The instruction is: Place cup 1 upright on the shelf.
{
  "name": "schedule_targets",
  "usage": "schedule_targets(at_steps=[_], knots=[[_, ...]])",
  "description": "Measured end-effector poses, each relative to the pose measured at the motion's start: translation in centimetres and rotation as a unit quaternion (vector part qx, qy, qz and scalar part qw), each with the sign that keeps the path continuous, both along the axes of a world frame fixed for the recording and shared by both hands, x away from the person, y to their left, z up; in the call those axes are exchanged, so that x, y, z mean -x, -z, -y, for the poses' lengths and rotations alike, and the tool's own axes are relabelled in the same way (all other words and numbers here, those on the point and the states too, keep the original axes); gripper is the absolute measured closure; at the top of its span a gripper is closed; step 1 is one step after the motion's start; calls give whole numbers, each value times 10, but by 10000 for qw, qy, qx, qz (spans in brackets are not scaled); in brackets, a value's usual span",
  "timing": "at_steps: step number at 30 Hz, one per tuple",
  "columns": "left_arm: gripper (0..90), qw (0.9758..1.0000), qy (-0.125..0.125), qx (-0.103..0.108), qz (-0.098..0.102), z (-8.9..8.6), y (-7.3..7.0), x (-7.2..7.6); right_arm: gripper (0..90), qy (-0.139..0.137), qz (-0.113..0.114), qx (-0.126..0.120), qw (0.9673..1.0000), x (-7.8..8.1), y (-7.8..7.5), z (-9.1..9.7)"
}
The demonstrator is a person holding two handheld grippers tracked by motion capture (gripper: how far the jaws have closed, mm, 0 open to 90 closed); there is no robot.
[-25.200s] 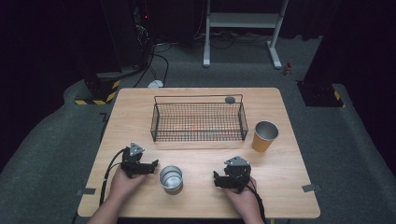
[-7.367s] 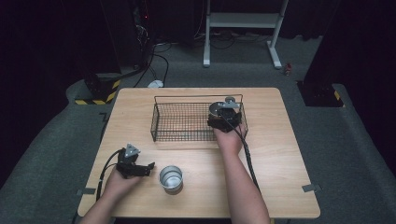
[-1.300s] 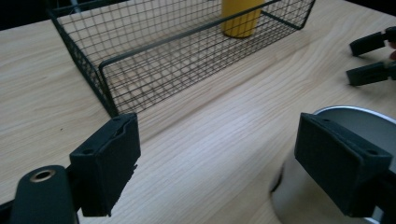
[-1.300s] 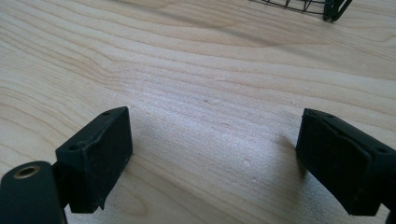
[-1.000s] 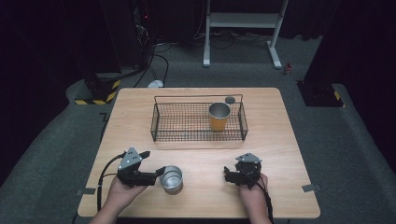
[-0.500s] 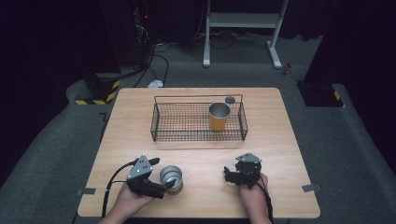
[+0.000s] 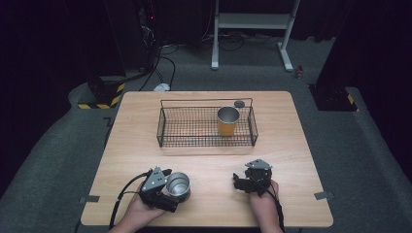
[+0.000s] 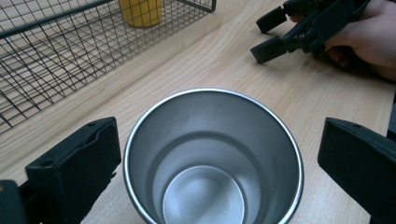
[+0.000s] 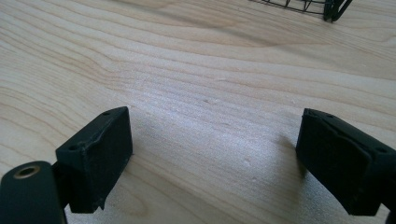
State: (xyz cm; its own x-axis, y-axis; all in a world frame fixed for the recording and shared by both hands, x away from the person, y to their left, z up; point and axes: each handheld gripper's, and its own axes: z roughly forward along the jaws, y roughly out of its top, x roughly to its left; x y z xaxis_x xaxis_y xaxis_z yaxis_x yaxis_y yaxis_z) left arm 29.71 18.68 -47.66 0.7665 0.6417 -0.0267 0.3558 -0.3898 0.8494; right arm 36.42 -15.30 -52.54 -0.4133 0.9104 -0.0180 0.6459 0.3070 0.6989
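Landmark: black wire-mesh basket (image 7: 206, 127) at mid-table on the pale wooden table (image 7: 291, 145). The yellow-orange metal cup (image 7: 227, 121) stands upright inside it, toward its right end.

The shiny steel cup (image 7: 178, 186) stands upright on the bare table, in front of the basket's left half, nearer the person.

Left gripper (image 8: 215, 163): jaws have just been opening and now stand wide, one either side of the steel cup's rim. Small gap on the left side; neither pad appears to press, so no grasp.

Right gripper (image 9: 215, 163): jaws spread, nothing between them, resting in front of the basket's right end.

Step judged: grasp the steel cup. Advice: centre the cup between both pads, set them below the rim on the wall, close evenly, then lift straight.
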Motion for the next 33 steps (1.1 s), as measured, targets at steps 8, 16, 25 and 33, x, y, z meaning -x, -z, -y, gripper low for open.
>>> schedule_targets(at_steps=[8,16,25,33], knots=[[2,9999,37,-94,-139,0,10,-4,106,0,-1,0,10000,0,0,0],[6,9998,78,-159,-95,1,15,-1,105,4,1,4,10000,0,0,0],[7,9997,61,-212,-134,-2,21,-4,104,6,-2,0,10000,0,0,0],[27,9996,126,-192,-153,0,23,-3,104,3,1,5,10000,0,0,0]])
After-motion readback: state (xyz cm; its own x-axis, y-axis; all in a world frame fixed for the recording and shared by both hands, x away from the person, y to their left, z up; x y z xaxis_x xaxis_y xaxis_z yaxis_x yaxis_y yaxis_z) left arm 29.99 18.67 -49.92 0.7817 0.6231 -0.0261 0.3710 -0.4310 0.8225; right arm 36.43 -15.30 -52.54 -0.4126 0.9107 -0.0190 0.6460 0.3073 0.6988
